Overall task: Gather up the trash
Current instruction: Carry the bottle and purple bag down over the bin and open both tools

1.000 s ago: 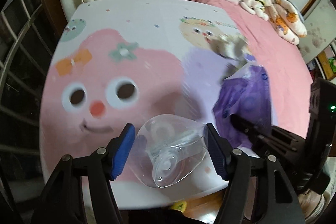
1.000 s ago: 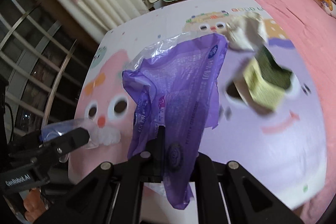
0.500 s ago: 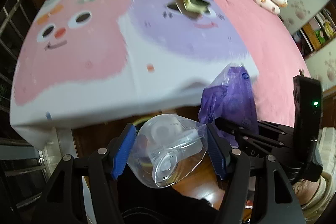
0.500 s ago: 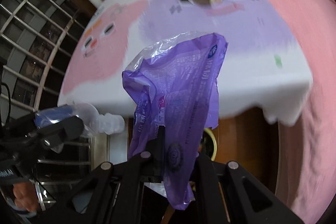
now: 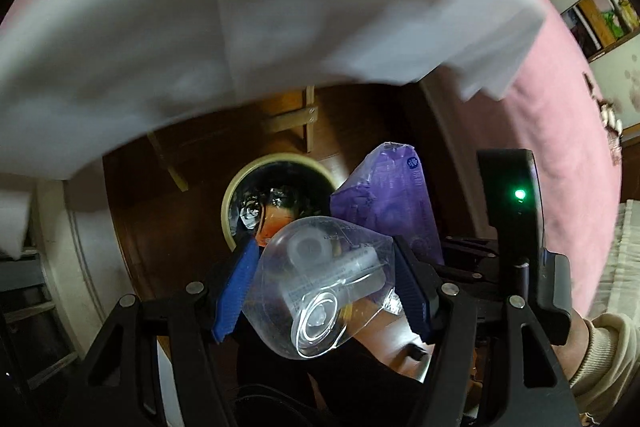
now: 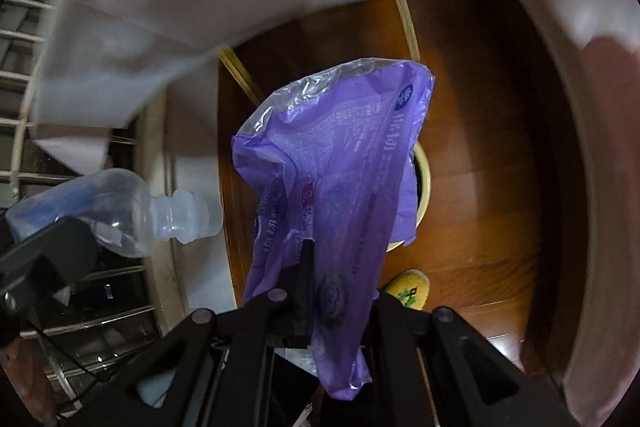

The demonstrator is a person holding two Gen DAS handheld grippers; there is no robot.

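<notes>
My left gripper [image 5: 324, 287] is shut on a clear plastic bottle [image 5: 320, 283], held bottom-first above a round yellow-rimmed trash bin [image 5: 276, 161] on the wooden floor. The bin has dark contents and something orange inside. My right gripper [image 6: 332, 291] is shut on a purple plastic wrapper [image 6: 332, 179], which hangs over the bin's rim [image 6: 426, 183]. The wrapper [image 5: 388, 203] also shows in the left wrist view, just right of the bottle. The bottle [image 6: 120, 211] shows at the left of the right wrist view.
The white tablecloth edge [image 5: 240, 39] hangs overhead, with wooden table legs [image 5: 308, 119] beneath. A pink bed [image 5: 560, 131] is at the right. A yellow slipper [image 6: 408, 287] lies on the floor by the bin. Window bars [image 6: 24, 75] are at the left.
Both grippers have dropped from above the table to below its edge, carrying the bottle and the wrapper. The bin is now directly under them.
</notes>
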